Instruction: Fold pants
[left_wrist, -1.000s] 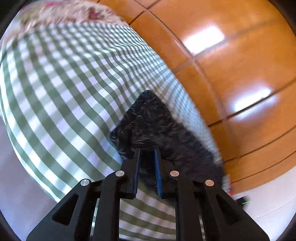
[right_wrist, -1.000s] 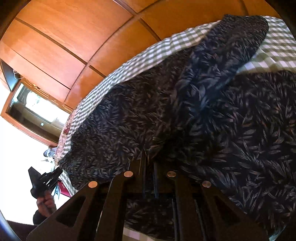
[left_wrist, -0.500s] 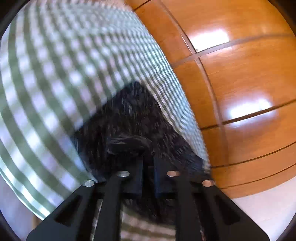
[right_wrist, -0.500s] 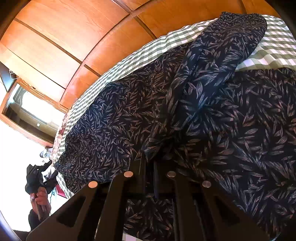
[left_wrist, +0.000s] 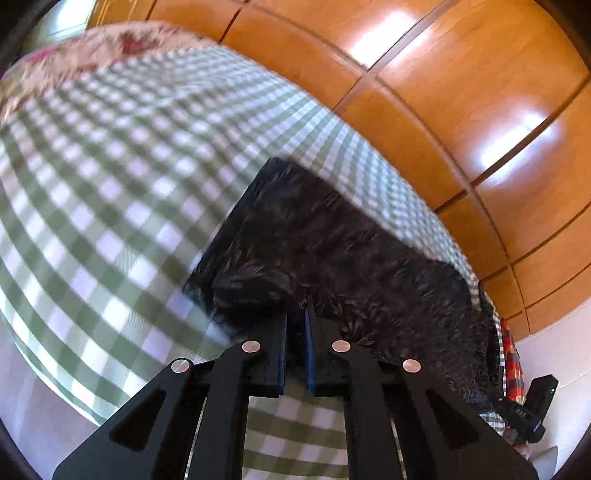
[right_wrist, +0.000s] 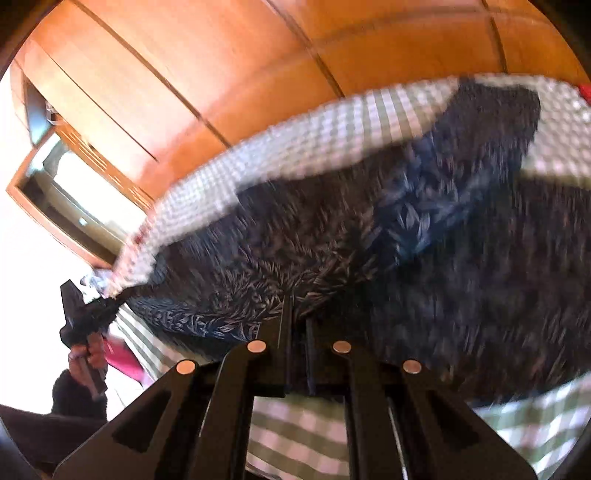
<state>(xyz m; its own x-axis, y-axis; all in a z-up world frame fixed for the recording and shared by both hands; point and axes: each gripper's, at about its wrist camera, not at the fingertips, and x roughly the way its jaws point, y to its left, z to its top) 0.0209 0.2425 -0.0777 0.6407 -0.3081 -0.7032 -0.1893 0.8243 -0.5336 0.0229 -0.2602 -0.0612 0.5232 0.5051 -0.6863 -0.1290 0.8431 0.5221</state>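
Left gripper (left_wrist: 295, 314) pinched narrow on hem of dark leaf-print pants (left_wrist: 332, 251); right gripper (right_wrist: 297, 314) clamped on their near edge. Pants spread across green checked bedcover (left_wrist: 110, 184), one leg lying diagonally over top. Orange wood wardrobe (right_wrist: 240, 74) behind
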